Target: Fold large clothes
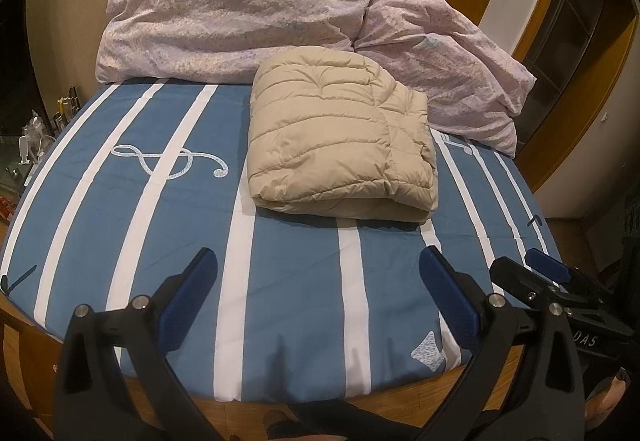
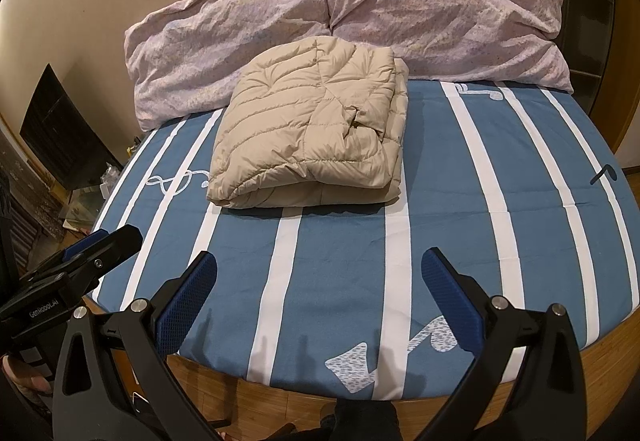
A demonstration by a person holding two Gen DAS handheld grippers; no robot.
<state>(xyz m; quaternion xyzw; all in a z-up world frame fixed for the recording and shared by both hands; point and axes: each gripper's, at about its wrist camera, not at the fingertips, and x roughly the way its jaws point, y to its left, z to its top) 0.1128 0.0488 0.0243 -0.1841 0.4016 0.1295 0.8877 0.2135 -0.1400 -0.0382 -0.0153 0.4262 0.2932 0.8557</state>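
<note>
Folded beige puffer jacket (image 1: 340,145) on the striped bed (image 1: 288,273).
Left gripper (image 1: 318,269) and right gripper (image 2: 320,267) hover released, jacket ahead, untouched.

Before us, the striped bed sheet (image 2: 340,249) lies bare from the near edge up to the folded beige jacket (image 2: 308,133); wide lanes run either side of it, while pink pillows (image 2: 360,21) block the far end.
</note>
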